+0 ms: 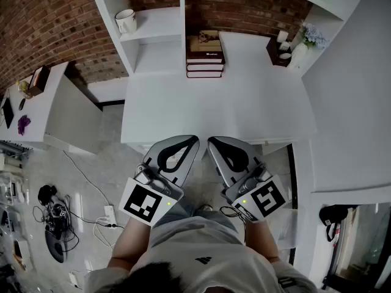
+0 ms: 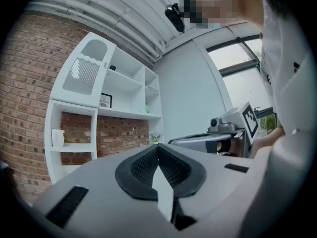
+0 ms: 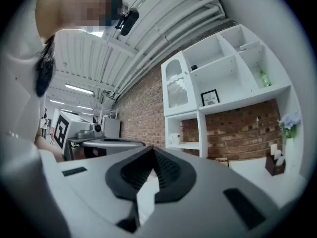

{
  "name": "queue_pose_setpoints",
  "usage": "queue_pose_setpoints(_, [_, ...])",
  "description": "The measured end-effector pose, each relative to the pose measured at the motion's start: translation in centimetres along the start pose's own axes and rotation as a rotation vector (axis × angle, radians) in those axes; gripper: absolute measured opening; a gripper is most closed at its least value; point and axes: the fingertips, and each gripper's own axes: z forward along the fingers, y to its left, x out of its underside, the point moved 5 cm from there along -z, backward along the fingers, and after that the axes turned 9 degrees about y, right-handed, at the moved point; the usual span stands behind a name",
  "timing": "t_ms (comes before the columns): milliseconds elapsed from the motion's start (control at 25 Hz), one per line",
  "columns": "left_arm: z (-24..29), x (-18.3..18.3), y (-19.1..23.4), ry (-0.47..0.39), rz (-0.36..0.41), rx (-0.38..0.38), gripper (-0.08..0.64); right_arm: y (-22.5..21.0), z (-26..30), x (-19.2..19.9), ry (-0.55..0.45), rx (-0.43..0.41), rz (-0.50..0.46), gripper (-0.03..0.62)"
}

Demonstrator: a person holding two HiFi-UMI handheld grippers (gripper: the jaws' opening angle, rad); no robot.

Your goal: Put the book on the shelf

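Hovering level, side by side near desk (image 1: 183, 108): L claw (image 1: 193, 139) & R claw (image 1: 211, 141), both closed, empty.

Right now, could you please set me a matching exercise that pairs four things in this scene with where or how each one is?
Things:
1. stack of books
2. white mug
3. flowers
4. left gripper

Places or states:
A. shut and empty, by the near edge of the desk
B. on the small shelf at the left
C. at the desk's far right corner
D. at the back of the desk, in the middle

Pairs: 1-D, 2-B, 3-C, 4-A.
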Motion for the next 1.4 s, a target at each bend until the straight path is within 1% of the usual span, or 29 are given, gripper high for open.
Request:
queue_pose_setpoints(200, [0.0, 0.3, 0.1, 0.006, 0.013, 0.000, 0.012, -0.1, 0.0, 0.1, 0.002, 0.000, -0.008, 0.005])
queue_pose_setpoints(480, [0.0, 0.0, 0.7, -0.014, 0.013, 0.015, 0.012, 0.0, 0.5, -0.1, 0.010, 0.013, -0.017, 0.005])
queue_pose_setpoints(760, [-0.4, 0.4, 2.2, -0.008, 0.017, 0.021, 0.012, 0.4, 2.3, -0.2, 0.018, 0.009, -0.014, 0.005])
queue_pose_setpoints(840, [-0.6, 0.6, 3.1, -0.009, 0.009, 0.024, 0.012, 0.4, 3.0, -0.3, 0.006, 0.009, -0.011, 0.005])
queue_pose_setpoints(1000, [-0.9, 1.0, 5.2, -0.033, -0.042, 0.049, 0.012, 0.0, 4.4, -0.4, -0.001, 0.040, -0.002, 0.005])
queue_pose_setpoints(1120, [-1.0, 1.4, 6.9, -0.056, -0.053, 0.070, 0.012, 0.1, 5.3, -0.5, 0.001, 0.042, 0.000, 0.006])
queue_pose_setpoints(1200, [-0.8, 1.7, 7.5, -0.040, -0.044, 0.092, 0.012, 0.2, 5.7, -0.6, 0.006, 0.061, -0.013, 0.006])
queue_pose_setpoints(1320, [-0.3, 2.1, 8.0, -0.017, -0.007, 0.106, 0.014, 0.0, 6.1, -0.4, 0.021, 0.082, -0.015, 0.009])
queue_pose_setpoints(1400, [0.0, 2.3, 8.3, -0.011, -0.009, 0.107, 0.014, -0.3, 6.4, -0.3, 0.026, 0.089, -0.003, 0.011])
